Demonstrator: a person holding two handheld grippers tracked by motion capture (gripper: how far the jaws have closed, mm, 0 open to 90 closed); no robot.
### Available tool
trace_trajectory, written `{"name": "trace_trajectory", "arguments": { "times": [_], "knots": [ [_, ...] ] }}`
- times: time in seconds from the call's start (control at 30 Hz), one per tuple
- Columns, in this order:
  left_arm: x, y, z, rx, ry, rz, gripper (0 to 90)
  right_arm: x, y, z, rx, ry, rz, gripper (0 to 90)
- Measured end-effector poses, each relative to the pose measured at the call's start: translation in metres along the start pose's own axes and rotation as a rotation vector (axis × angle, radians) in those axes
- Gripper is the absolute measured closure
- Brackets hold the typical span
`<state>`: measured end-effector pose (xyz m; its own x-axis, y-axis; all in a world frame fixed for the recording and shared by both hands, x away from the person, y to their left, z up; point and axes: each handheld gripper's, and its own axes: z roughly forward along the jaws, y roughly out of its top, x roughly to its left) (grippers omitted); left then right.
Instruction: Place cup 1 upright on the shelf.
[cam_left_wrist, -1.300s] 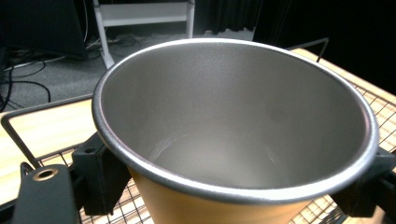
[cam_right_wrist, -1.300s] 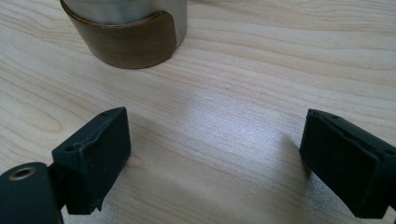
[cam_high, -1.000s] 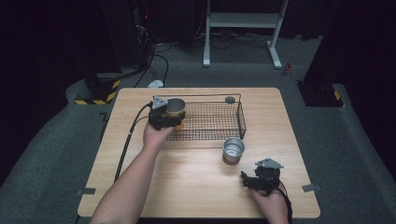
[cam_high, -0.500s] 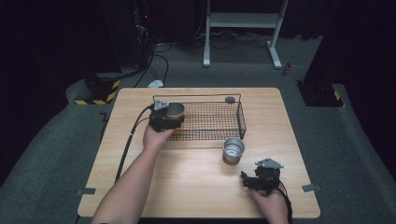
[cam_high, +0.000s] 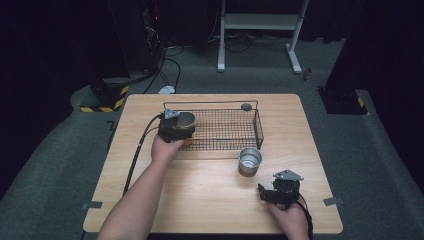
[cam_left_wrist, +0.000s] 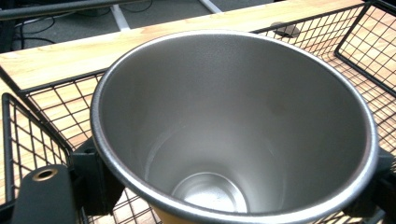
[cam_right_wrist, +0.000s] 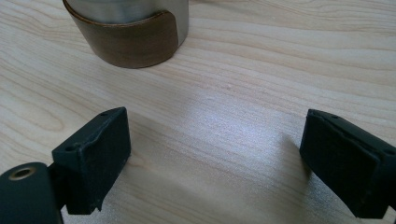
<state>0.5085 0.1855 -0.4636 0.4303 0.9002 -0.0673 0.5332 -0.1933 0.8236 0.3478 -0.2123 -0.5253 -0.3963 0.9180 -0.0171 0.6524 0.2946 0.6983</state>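
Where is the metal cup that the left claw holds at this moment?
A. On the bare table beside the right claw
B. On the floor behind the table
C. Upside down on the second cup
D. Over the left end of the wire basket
D: the left claw grips the cup at the wire basket's left end, mesh showing around it.

- Your left gripper (cam_high: 176, 131) holds a cup (cam_left_wrist: 233, 126) at the left end of the wire basket (cam_high: 222, 127), which sits on the far half of the table (cam_high: 210, 200).
- A second cup (cam_high: 249, 161) stands just before the basket's right end.
- Your right gripper (cam_high: 276, 192) rests near it, toward you.
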Motion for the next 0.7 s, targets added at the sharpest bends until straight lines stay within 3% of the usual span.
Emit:
{"name": "trace_trajectory", "arguments": {
  "times": [0.7],
  "knots": [
    [-0.0009, -0.005, 0.0031, 0.021, 0.019, 0.033, 15.0, 0.0003, 0.0002, 0.0, 0.001, 0.003, -0.001, 8.6]
  ]
}}
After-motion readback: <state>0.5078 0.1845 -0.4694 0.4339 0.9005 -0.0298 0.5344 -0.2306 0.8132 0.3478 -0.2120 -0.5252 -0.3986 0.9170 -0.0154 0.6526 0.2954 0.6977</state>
